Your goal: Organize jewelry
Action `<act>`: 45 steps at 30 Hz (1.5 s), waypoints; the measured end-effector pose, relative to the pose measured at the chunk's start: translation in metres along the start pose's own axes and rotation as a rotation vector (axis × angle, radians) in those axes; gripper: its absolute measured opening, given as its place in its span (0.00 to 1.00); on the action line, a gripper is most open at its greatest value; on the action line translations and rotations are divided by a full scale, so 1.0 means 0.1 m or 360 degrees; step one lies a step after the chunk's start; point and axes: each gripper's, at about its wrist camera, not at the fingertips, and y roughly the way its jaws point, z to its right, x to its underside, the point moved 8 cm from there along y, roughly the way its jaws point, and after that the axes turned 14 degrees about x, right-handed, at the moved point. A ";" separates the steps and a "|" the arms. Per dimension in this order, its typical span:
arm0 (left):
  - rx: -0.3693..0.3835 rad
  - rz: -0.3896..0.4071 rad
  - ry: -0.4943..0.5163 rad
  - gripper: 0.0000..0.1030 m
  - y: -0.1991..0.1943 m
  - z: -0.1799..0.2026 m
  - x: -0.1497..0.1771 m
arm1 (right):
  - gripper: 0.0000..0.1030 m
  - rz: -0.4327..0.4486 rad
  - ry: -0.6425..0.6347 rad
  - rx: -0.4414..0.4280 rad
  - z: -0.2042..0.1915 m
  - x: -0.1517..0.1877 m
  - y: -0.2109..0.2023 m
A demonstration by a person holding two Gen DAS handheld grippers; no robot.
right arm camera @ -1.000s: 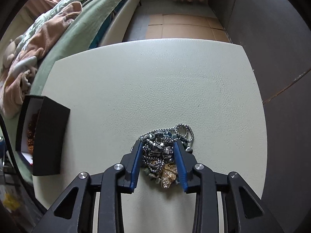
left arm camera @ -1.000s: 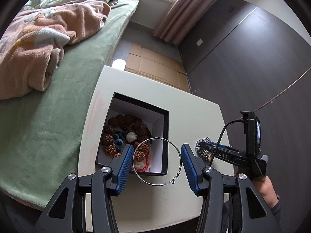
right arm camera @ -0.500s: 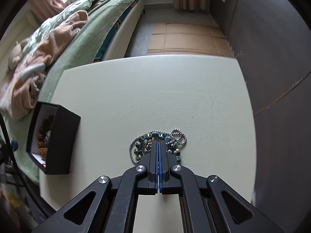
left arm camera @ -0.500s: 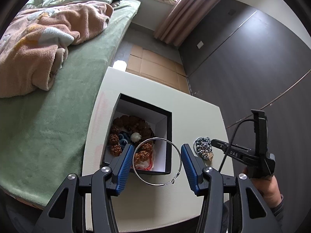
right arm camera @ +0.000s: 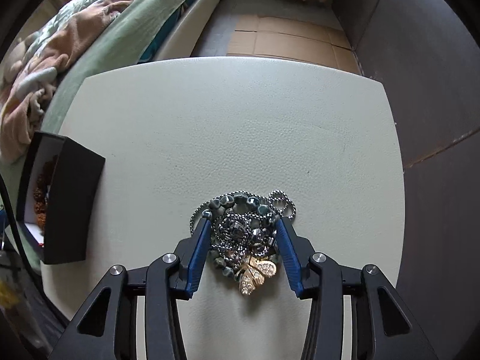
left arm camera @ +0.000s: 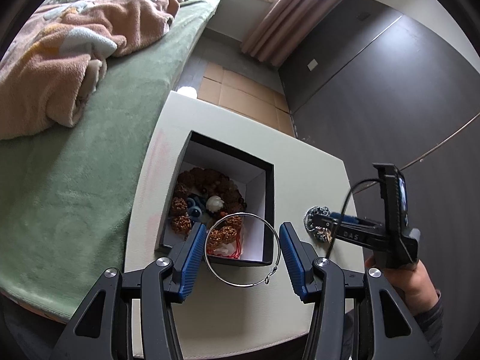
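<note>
Several pieces are already lying in the black box [left arm camera: 269,198], which is sitting on the pale table [left arm camera: 303,168] near the edge that faces the bed: a ring of knobbly brown beads [left arm camera: 210,180], something blue and a small white piece among them, and a bit of red cord [left arm camera: 237,247] by the near wall. Judging from that, the sorting is looking partly done, not finished. Two items are showing outside the box. One is a thin silver hoop [left arm camera: 243,250], which is appearing between the blue pads of the left gripper [left arm camera: 242,253]; its left rim is lying against the left pad while the right pad is standing clear of it, so the jaws are spread and I cannot tell whether the hoop is being carried or is hanging loosely there, partly over the box's near wall. The other is a tangled heap of dark beaded chains [right arm camera: 243,228] with a gold crystal-set pendant [right arm camera: 255,273] at its near edge, resting on the table well apart from the box. The right gripper [right arm camera: 242,232] is straddling that heap with its fingers apart, one pad on each side, not yet closed on it. What is seeming left is the hoop and this heap. As for writing, only the letters "DAS" are reading in white on the side of the right gripper's body in the left wrist view; no other label is legible.
</note>
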 end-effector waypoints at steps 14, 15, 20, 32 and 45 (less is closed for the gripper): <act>0.0015 -0.0022 -0.0019 0.51 -0.02 -0.04 0.11 | 0.25 -0.0030 -0.0111 -0.0020 -0.06 0.19 0.02; 0.0015 -0.0021 -0.0008 0.51 -0.03 -0.03 0.11 | 0.25 -0.0030 -0.0104 -0.0015 -0.05 0.20 0.02; 0.0006 0.0011 -0.0019 0.51 -0.11 -0.06 0.06 | 0.24 -0.0045 -0.0083 -0.0034 -0.06 0.26 -0.02; 0.0012 -0.0021 -0.0023 0.51 -0.01 -0.06 0.11 | 0.24 -0.0014 0.0130 -0.0312 0.25 0.18 -0.27; 0.0009 -0.0015 -0.0034 0.51 -0.04 -0.08 0.10 | 0.24 -0.0014 0.0270 -0.0849 -0.12 0.17 -0.54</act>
